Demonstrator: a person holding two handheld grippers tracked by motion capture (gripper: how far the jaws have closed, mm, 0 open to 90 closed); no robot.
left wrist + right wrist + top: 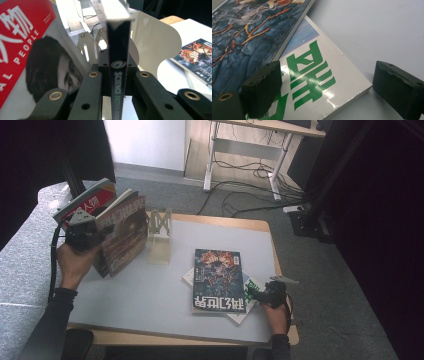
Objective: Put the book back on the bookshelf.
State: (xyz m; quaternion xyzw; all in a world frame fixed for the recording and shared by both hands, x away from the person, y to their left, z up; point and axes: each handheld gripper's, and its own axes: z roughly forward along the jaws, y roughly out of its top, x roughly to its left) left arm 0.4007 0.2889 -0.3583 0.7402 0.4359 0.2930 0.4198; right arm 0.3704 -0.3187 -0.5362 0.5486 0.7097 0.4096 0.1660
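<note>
My left gripper is raised over the table's left end, shut on the spine of a dark science-fiction magazine that it holds upright. In the left gripper view the black spine runs straight up between the two jaws. A red-covered magazine leans just behind it, with its cover to the left. My right gripper rests low at the table's right front. It is open, and its pads straddle the corner of a white magazine with green characters. That magazine lies under a dark lava-patterned magazine.
A pale metal bookend rack stands at the back left of the grey mat, and its white plate sits just beyond the held spine. Past the table's far edge there are a desk frame and floor cables.
</note>
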